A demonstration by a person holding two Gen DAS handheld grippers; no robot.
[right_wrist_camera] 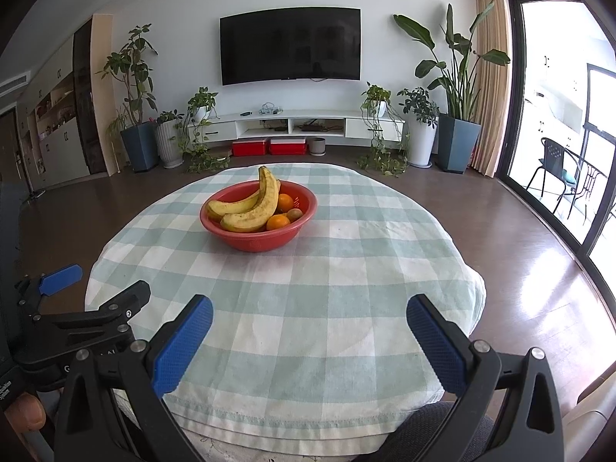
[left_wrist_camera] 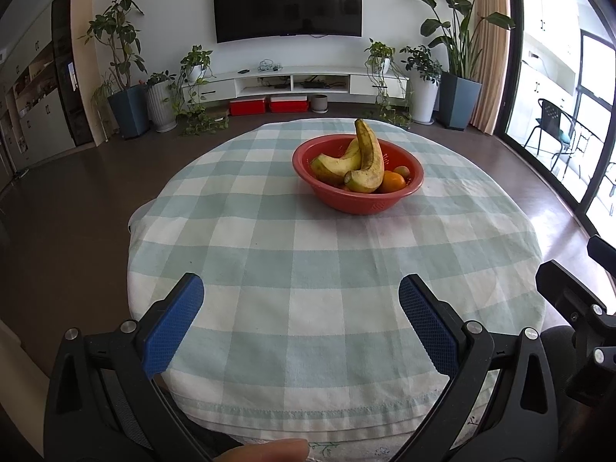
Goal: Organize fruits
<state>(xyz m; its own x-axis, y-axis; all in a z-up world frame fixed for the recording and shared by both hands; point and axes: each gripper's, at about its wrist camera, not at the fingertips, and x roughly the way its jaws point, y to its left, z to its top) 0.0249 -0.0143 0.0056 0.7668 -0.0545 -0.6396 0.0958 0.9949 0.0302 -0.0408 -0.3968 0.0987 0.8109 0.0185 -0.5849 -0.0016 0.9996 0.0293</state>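
Well ahead of both wide-spread, empty grippers, left [left_wrist_camera: 301,321] and right [right_wrist_camera: 310,340], a round red plastic bowl [right_wrist_camera: 254,240] holds spotted yellow bananas [right_wrist_camera: 250,208]

Round tabletop [left_wrist_camera: 269,261] under green-white checked cloth. Wall-mounted dark TV [right_wrist_camera: 290,44] above white low cabinet [right_wrist_camera: 296,125]. Two red boxes [right_wrist_camera: 269,147] on floor beneath. Potted plants [right_wrist_camera: 458,88] flank both sides; black chair [right_wrist_camera: 554,165] outside glass door.

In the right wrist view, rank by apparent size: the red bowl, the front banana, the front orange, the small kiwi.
Largest to smallest:
1. Round red plastic bowl
2. Spotted yellow front banana
3. Round orange fruit at the front
4. Small brown-green kiwi

All sit together in the bowl, so nearness barely skews this; the orange and kiwi are close.
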